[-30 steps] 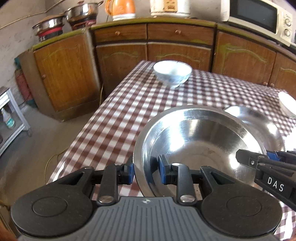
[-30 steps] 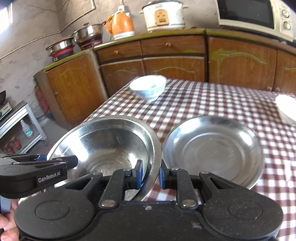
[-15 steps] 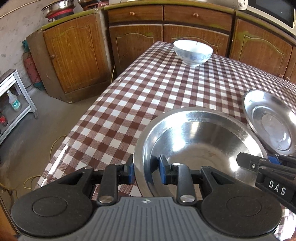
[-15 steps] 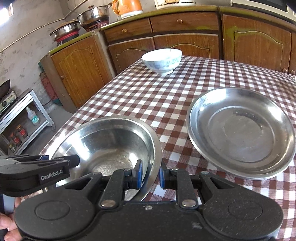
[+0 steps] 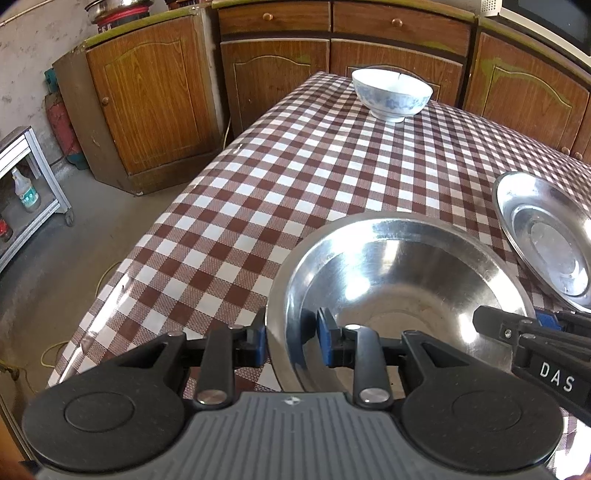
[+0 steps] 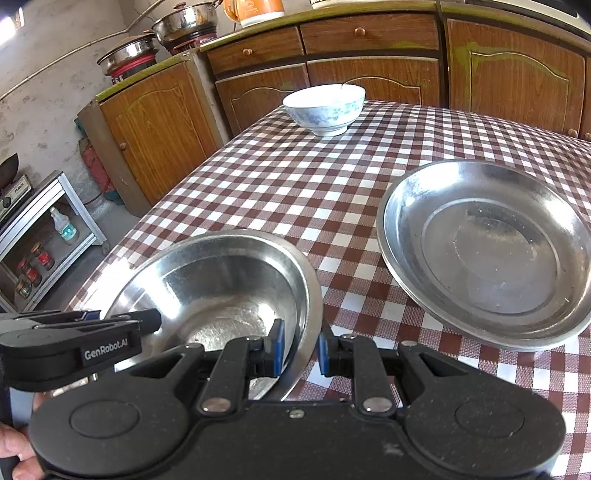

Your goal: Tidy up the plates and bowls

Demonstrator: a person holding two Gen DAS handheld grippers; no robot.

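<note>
Nearest the cameras, a steel bowl (image 5: 399, 295) is gripped from two sides. The left gripper (image 5: 290, 338) is clamped on the bowl's left rim, one blue pad outside the wall and the other inside it. The right gripper (image 6: 298, 347) is clamped on the opposite rim in the same way, with the metal wall pinched between its blue pads. Each gripper is seen side-on in the other's view: the right one at the bowl's right edge in the left wrist view, the left one at the bowl's left edge in the right wrist view. A bare hand (image 6: 14, 454) is glimpsed at the lower left corner of the right wrist view. Whether the bowl rests on the tabletop (image 5: 295, 177) or is held just above it cannot be told; it is placed over the near left corner of the brown-and-white checked cloth.

Just beyond the bowl, to its right and apart from it, a shallow steel plate (image 6: 487, 254) is seen lying flat on the cloth. Farther back, near the far edge of the tabletop, a white bowl with blue pattern (image 6: 325, 109) is set upright, well apart from both steel pieces. Behind the tabletop, wooden cabinets (image 5: 155, 99) are ranged along the wall, and steel pots (image 6: 184, 24) are seen on their counter. A low metal shelf holding bottles (image 6: 48, 236) is seen on the floor at far left.
</note>
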